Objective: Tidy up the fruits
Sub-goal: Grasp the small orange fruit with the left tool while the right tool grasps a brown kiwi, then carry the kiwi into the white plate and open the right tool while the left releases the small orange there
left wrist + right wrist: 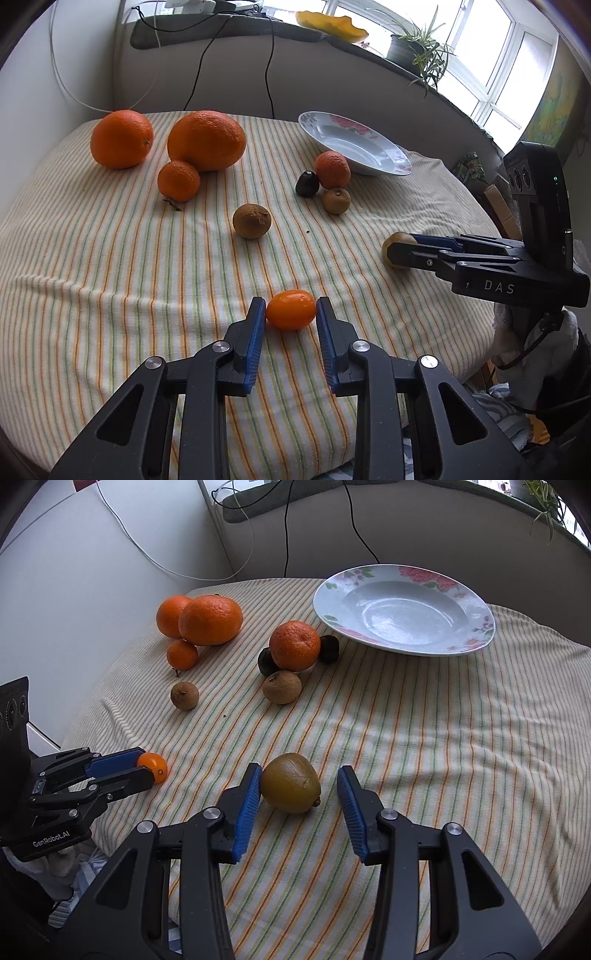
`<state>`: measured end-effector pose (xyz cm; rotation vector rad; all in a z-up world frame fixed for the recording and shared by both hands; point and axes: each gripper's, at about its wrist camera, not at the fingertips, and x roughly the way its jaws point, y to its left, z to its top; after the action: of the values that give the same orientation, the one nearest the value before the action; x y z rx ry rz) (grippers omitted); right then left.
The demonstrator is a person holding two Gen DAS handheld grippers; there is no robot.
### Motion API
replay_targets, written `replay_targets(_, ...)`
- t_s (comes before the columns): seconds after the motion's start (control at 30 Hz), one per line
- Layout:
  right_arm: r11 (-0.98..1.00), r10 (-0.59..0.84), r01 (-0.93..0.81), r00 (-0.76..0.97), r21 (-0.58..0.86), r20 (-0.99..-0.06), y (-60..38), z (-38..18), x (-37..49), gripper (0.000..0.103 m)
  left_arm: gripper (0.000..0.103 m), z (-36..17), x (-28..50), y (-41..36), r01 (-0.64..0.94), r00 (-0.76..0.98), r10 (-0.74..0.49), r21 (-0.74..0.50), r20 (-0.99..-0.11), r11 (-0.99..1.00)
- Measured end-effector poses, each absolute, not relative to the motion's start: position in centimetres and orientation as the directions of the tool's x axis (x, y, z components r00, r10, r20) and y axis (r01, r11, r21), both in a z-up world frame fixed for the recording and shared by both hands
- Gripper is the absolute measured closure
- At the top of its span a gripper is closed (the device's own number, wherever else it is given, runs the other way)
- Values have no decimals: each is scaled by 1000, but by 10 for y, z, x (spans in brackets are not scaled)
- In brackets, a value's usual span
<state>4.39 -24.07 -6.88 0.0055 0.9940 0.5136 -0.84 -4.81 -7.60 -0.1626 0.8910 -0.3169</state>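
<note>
- A round table under a cream cloth with orange and green stripes (424, 738) stands by a bright window; the soft cloth lies in wrinkles.
- The small glossy orange kumquat (291, 309) lies at the near edge, between the blue pads of the left gripper (291, 314). The jaws are narrow and both pads look to be touching its skin.
- The brownish-green kiwi (290, 782) sits inside the right gripper (300, 788). Its left pad touches the fruit; the right pad stands clear, so there is no grip yet.
- Risk: that one-sided contact could roll the kiwi sideways (it is egg-shaped) before the far pad arrives.
- Risk: the slick kumquat could squirt from the pad tips.
- Farther off, the white floral plate (476, 627) is empty, with oranges and brown fruits in between.
</note>
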Motion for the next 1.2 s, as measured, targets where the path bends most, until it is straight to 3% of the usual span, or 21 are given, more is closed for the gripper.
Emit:
replay_targets(0.07,871,437,-420,423,255,-794,-242,-68,44,71,77,-76,-8,-48,204,587,-339,-271,-735,941)
replay_targets(0.57,869,462,-401,448,289,-766,-257,-53,51,72,77,-59,13,-52,231,620,-358,-273,-699,934)
replay_targets(1.2,913,394,-330,553,241,-734,-292,-28,129,72,77,-27,116,-111,378,652,-410,-196,-638,905)
